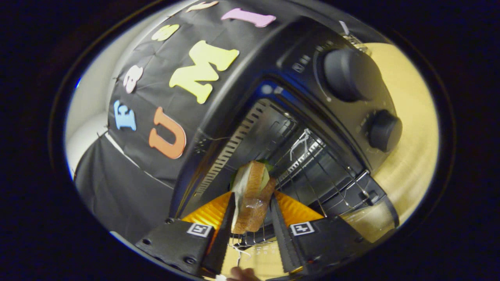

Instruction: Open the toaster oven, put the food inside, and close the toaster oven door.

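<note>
Just before the open mouth of the toaster oven [312, 117], tilted hard to one side, so that the whole oven leans across the view with its knobs upward and to the right. Held level with the cavity, pointing straight at the wire rack [312, 175]. Gripper [252, 207] closed down on a sandwich [252, 195]: jaws narrowly parted, one finger pressed on each flat bread face, the slices standing on edge between them. Pale filling and a bit of green visible along the sandwich's far end, which reaches past the fingertips and sits at the front of the rack, over its nearest wires; cannot tell whether resting on them or just above. Oven door [371, 218] dropped open, lying below and to the right of the fingers, its glass catching the light. Two round knobs, a larger one [347, 74] and a smaller one [384, 130], on the control panel beside the cavity. Pale wooden table [414, 128] under the oven. Part of a hand [242, 274] showing beneath the fingers, close to the camera.
</note>
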Motion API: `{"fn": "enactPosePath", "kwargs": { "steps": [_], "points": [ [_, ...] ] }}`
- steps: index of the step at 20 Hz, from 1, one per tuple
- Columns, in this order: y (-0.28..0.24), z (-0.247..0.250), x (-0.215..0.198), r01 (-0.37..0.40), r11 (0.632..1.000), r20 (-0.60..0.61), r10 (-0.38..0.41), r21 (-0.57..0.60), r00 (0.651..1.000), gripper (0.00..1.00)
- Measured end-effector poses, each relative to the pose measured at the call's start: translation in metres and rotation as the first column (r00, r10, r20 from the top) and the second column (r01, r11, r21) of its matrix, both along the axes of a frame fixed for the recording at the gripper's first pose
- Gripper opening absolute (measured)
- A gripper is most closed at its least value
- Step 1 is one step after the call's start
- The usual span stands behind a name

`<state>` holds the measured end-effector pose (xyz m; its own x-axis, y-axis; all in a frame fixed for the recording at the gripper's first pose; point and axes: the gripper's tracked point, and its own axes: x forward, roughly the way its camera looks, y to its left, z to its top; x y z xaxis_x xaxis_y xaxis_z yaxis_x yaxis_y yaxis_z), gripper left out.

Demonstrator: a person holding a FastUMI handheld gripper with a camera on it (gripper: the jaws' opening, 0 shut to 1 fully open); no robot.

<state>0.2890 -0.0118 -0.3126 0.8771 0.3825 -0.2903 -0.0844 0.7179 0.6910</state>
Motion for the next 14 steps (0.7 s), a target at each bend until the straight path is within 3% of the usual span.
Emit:
{"fn": "enactPosePath", "kwargs": {
  "steps": [1, 3, 6, 10, 14],
  "points": [
    [-0.006, -0.002, 0.001, 0.012, 0.996, 0.044, -0.008, -0.091, 0.999, 0.74],
    [-0.027, 0.000, 0.000, 0.066, 0.943, 0.133, -0.024, -0.326, 0.991, 1.00],
    [-0.025, 0.017, -0.018, 0.051, 0.888, 0.216, 0.055, -0.457, 0.975, 1.00],
    [-0.031, 0.007, -0.059, 0.022, 0.820, 0.157, 0.084, -0.572, 0.984, 1.00],
    [-0.037, 0.000, -0.096, 0.056, 0.815, 0.166, 0.049, -0.577, 0.985, 1.00]
  ]
}}
